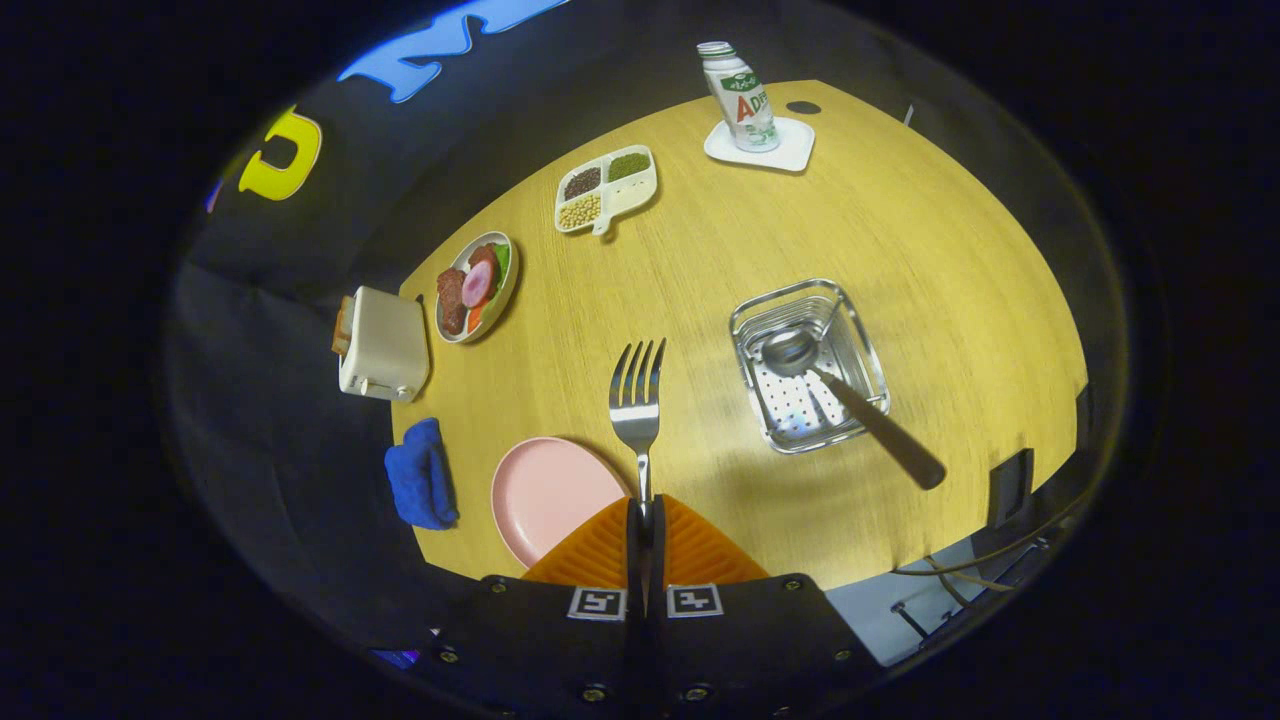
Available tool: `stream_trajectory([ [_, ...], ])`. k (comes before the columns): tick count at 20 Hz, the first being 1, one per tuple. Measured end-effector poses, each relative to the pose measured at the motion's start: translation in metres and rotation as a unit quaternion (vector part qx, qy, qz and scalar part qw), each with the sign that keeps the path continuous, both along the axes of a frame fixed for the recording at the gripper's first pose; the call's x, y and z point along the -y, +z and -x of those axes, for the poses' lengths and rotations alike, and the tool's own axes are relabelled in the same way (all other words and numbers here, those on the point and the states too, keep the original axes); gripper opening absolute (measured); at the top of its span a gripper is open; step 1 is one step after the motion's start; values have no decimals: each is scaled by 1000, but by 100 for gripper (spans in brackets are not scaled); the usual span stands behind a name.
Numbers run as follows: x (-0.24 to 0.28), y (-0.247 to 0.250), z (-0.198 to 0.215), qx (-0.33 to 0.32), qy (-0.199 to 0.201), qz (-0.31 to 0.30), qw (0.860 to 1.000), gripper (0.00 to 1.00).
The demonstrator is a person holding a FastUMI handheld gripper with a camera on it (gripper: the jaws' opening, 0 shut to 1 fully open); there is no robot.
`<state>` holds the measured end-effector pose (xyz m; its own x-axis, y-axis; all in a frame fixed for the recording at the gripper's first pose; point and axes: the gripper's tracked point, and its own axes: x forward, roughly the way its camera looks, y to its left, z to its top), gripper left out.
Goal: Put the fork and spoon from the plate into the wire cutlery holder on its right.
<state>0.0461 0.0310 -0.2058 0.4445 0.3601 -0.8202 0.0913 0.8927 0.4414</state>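
Gripper view: gripper (645, 520) clenched on the fork (637, 400) handle, both fingers pressing it; fork's long axis runs straight ahead, tines pointing far, above the table (700, 250); pink plate (550, 495) near-left of the fingers; spoon (840, 395) already in the wire cutlery holder (806, 365) to the right, bowl down, handle leaning near-right over the rim.
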Motion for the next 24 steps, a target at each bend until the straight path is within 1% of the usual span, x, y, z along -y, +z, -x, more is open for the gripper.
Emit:
stream_trajectory([
  [5,40,-2,1,-21,-6,15,1000,1],
  [9,61,-12,6,-58,8,30,998,1],
  [11,63,-14,6,-81,18,26,996,1],
  [15,64,-19,0,-126,23,10,992,1],
  [20,67,-32,-6,-182,36,14,983,1],
  [24,61,-37,-13,-211,43,10,977,1],
])
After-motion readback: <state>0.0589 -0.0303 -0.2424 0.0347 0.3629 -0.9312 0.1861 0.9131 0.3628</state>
